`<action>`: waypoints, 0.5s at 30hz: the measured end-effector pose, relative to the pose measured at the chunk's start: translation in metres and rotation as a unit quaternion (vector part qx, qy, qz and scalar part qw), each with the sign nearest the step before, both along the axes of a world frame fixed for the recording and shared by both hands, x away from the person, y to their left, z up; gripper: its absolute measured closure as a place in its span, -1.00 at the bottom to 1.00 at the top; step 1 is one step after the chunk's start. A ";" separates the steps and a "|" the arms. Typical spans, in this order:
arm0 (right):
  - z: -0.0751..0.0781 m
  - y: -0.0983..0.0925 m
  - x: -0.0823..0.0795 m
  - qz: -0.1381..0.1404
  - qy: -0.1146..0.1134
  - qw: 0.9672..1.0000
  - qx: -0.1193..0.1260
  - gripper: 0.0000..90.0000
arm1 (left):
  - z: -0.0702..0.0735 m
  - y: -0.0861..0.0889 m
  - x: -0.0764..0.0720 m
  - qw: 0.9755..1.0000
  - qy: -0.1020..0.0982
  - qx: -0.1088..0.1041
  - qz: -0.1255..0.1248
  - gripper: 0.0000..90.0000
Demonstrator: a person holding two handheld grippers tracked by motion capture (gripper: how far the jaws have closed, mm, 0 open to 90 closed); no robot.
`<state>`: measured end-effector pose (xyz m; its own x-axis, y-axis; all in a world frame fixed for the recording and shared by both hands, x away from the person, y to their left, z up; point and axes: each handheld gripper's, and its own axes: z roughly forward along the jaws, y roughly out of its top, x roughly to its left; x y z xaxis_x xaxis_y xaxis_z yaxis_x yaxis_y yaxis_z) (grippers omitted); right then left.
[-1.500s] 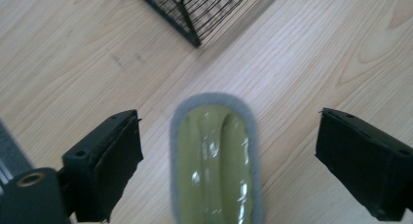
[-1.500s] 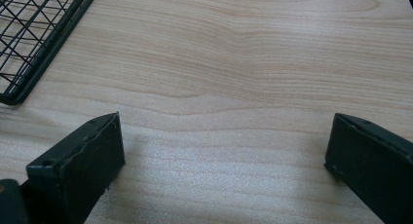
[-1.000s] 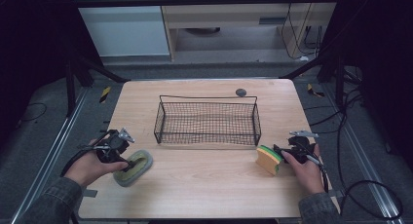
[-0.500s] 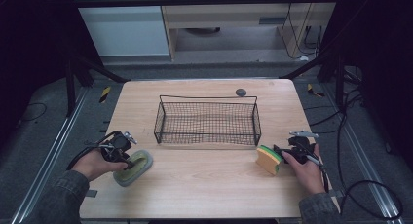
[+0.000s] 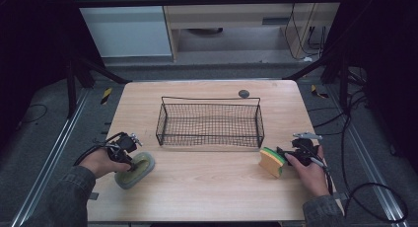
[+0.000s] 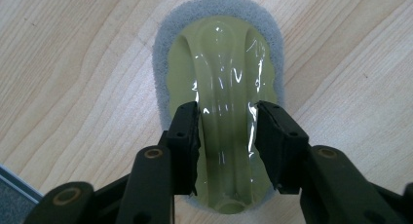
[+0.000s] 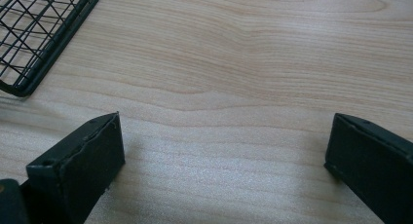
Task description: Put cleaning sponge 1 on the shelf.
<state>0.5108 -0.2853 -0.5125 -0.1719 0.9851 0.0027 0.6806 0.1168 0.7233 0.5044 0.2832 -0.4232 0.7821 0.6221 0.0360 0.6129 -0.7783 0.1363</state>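
Left claw (image 6: 224, 131) is what I watch first: its jaws have just been closing and now press on both flanks of the glossy green handle of the scrubber (image 6: 219, 78), which lies flat on the table (image 5: 207, 187). The handle's ridge runs straight ahead from between my jaws, and the grey pad rims it on every side. From the high view I see this claw (image 5: 129, 157) over the near end of the scrubber (image 5: 135, 169), with the basket (image 5: 209, 122) ahead and off to its right, well apart.

Right claw (image 7: 224, 146) stands wide open with bare wood between its jaws; a corner of the basket (image 7: 34, 34) sits ahead to its left. From above, this claw (image 5: 288, 155) rests just beside the sponge (image 5: 270, 162), which stands at its tips.
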 end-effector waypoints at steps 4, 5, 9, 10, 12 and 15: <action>0.000 0.000 0.000 0.000 -0.001 1.000 0.000 -0.98 | -0.005 -0.002 0.001 1.000 0.003 0.012 0.000 0.42; 0.000 0.000 0.000 0.000 0.000 1.000 0.000 -0.98 | -0.005 -0.001 0.001 1.000 0.001 0.011 0.000 0.48; 0.000 0.000 0.000 0.000 0.001 1.000 0.001 -0.98 | -0.001 0.000 -0.002 1.000 -0.004 0.007 -0.006 0.57; 0.000 0.000 0.000 0.000 0.000 1.000 0.001 -0.98 | 0.001 0.000 -0.004 1.000 -0.009 0.005 -0.009 0.57; 0.000 0.000 0.000 0.001 0.000 1.000 0.000 -0.98 | 0.008 0.000 -0.008 0.999 -0.025 0.001 -0.021 0.57; 0.000 0.000 0.000 0.001 0.000 1.000 0.000 -0.98 | 0.020 -0.002 -0.014 0.998 -0.053 -0.004 -0.038 0.57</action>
